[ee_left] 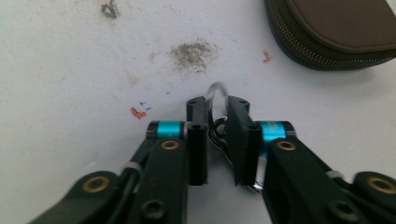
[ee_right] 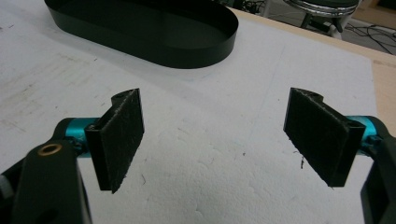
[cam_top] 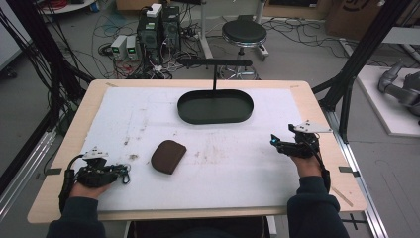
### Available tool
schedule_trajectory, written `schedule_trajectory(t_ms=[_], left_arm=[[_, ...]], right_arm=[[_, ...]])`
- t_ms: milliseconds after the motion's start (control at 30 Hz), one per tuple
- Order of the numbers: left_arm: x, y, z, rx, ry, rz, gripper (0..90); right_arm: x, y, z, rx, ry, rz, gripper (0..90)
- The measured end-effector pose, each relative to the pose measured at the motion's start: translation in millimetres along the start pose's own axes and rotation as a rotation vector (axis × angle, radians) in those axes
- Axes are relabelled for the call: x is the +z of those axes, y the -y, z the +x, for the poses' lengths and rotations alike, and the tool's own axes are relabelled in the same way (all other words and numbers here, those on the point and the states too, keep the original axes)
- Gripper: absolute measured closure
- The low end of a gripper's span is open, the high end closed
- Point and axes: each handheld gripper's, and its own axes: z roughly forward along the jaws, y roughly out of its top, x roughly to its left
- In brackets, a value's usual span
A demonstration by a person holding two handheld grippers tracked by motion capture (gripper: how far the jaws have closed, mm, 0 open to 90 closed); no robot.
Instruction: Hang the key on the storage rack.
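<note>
White foam sheet [cam_top: 237, 168] covers the wooden table; a black oval metal tray with an upright T-shaped stand [cam_top: 215, 106] sits well ahead of both claws, empty. A brown zippered soft pouch [cam_top: 168, 156] lies flat just ahead and to the right of the left gripper [cam_top: 124, 173], apart from it. The right gripper [cam_top: 275, 142] rests low over the foam at the far side, jaws spread wide with nothing between them. In the left gripper view, the left gripper [ee_left: 217, 109] has its pads drawn close around a small silver metal key ring [ee_left: 217, 93] lying on the foam; the loop pokes out past the tips and more wire sits between the pads. Whether the pads truly press it, I cannot tell for sure; it looks pinched. Risk: thin round wire can slip or swivel on lifting, since the hold is near the tips.
</note>
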Motion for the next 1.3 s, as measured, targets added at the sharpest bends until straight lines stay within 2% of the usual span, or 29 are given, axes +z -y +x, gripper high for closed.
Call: schedule_trajectory(t_ms=[100,133,167,267,333,567,633,833,900,1033,1100,1133,1167,1200,1300], left_arm=[[1.5,-1.2,-0.5,0.004,0.012,-0.007,81.9],[0.9,-1.9,-0.4,0.009,0.015,-0.013,86.4],[0.4,-2.9,-0.7,0.004,0.030,-0.034,86.4],[0.6,-6.7,-1.6,0.020,0.015,-0.054,87.6],[3.1,-8.6,-4.0,0.043,0.012,-0.054,87.6],[9.4,-8.3,-6.7,0.067,0.023,-0.043,87.3],[8.4,-10.7,-8.0,0.077,-0.007,-0.041,87.7],[7.9,-16.6,-7.9,0.074,0.014,-0.067,87.9],[6.3,-20.6,-7.0,0.063,0.031,-0.109,87.9],[2.9,-33.3,-5.4,0.078,0.056,-0.194,87.9],[3.1,-45.3,-5.9,0.083,0.077,-0.265,88.0],[3.1,-45.3,-5.9,0.083,0.077,-0.265,88.0],[3.5,-56.9,-5.6,0.087,0.091,-0.307,88.0],[3.5,-56.9,-5.6,0.087,0.091,-0.307,88.0],[5.1,-80.8,-7.8,0.114,0.118,-0.366,88.0]], right_arm=[[-0.2,0.1,0.5,0.002,0.002,0.001,20.5],[-0.4,0.1,0.6,0.004,0.002,0.002,20.5],[-0.4,0.1,0.6,0.004,0.002,0.002,20.5],[-0.5,0.1,0.4,0.003,0.002,0.002,20.5],[-0.5,0.2,0.5,0.003,0.003,0.003,20.5],[-0.9,0.5,0.0,0.001,0.003,0.002,20.5],[-0.9,0.5,0.1,0.001,0.003,0.003,20.5],[-0.6,0.0,1.1,0.000,0.002,0.001,20.5],[-0.5,-0.3,1.7,0.004,0.000,-0.001,20.5],[-0.2,-0.8,1.3,0.008,-0.004,-0.004,20.5],[0.0,-1.1,0.7,0.011,-0.003,-0.010,20.5],[0.0,-1.1,0.7,0.011,-0.003,-0.010,20.5],[0.2,-1.1,0.2,0.009,-0.003,-0.010,20.5],[0.3,-1.2,0.2,0.011,-0.003,-0.010,20.5],[1.3,-1.4,-0.1,0.013,-0.006,-0.013,20.5]])
